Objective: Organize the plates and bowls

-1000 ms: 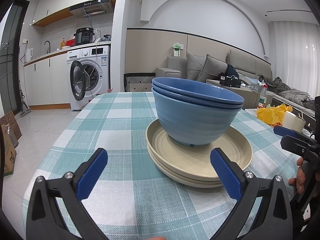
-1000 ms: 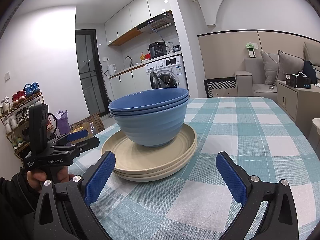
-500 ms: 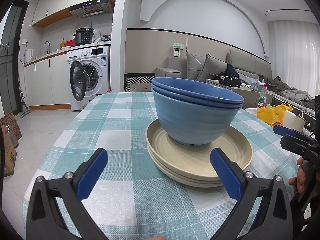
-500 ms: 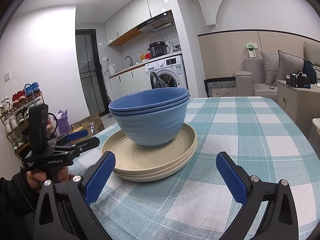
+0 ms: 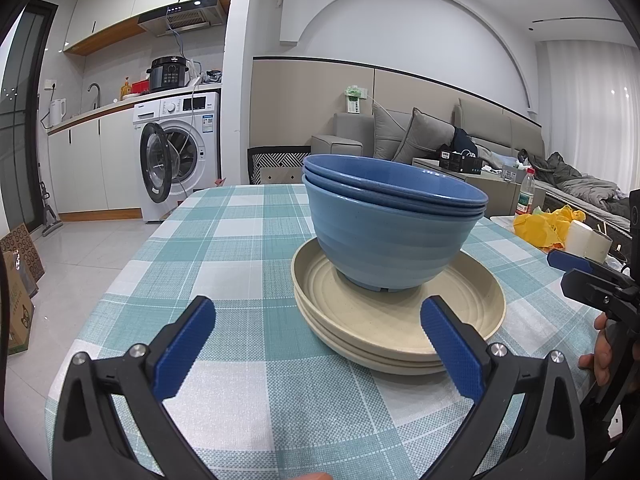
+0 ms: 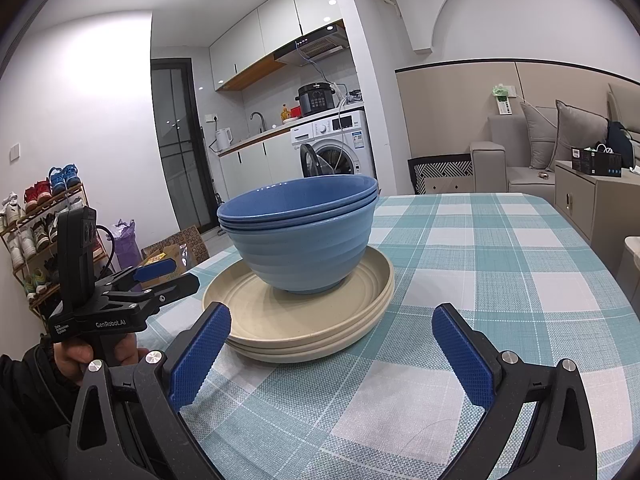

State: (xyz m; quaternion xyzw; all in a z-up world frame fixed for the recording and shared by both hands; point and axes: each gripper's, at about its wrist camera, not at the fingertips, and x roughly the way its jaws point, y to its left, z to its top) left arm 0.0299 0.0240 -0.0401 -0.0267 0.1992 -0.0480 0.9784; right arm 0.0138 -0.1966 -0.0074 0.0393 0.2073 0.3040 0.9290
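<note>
Where the stack sits: three blue bowls (image 5: 394,224) nested together stand on a pile of beige plates (image 5: 396,320), near the middle of the table (image 5: 224,248), rather toward its near end.
Stack to left claw: the left claw (image 5: 316,344) is low over the cloth just short of the plates; its right pad (image 5: 450,350) overlaps the near plate rim in the left wrist view, though whether it touches I cannot tell; its left pad is well off to the side over bare cloth.
Stack to right claw: the right claw (image 6: 330,346) faces the stack from the other side; its left pad (image 6: 200,352) sits just beside the plate rim, its right pad over open cloth, apart from the dishes.
Left claw state: spread wide, nothing between the pads.
Right claw state: spread wide too, holding nothing.
Bowls: deep and round, matte speckled blue, faint horizontal ridges on the outer wall, a short foot ring, rims stepped one above another.
Plates: shallow and round, speckled cream, concentric rings inside, raised lip; three rims show.
Claws: black frames with bolts, blue pads with a knurled grid surface.
Table cover: woven cloth in a teal and white check.
Hands: a hand (image 6: 86,354) grips the left claw's handle; fingers (image 5: 600,354) show at the right claw's handle.
Beyond: a washing machine (image 5: 180,160) with its door open, a grey sofa (image 5: 404,140), a yellow bag (image 5: 544,226) past the table's edge.
</note>
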